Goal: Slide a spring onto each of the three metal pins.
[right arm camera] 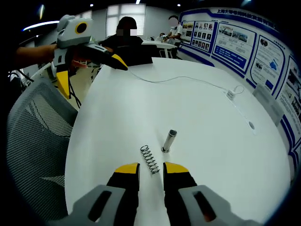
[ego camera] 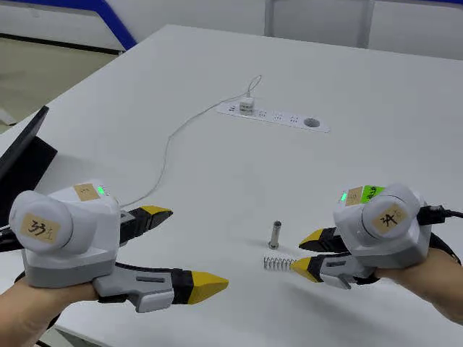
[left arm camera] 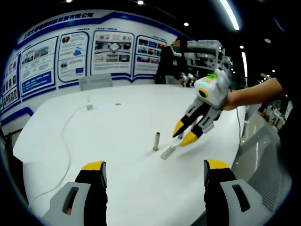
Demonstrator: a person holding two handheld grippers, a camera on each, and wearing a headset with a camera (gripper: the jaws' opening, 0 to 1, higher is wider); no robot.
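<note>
One short metal pin stands upright on the white table. A small coil spring lies flat just in front of it. My right gripper is open by a narrow gap, low over the table. Its yellow fingertips flank the near end of the spring without closing on it; the pin is just beyond. My left gripper is wide open and holds nothing, well to the left. From the left gripper, the pin and spring lie ahead.
A white power strip with a plugged charger and a thin cable lies farther back. A dark screen edge sits at the table's left. A grey mesh chair stands by the near edge. People stand in the background.
</note>
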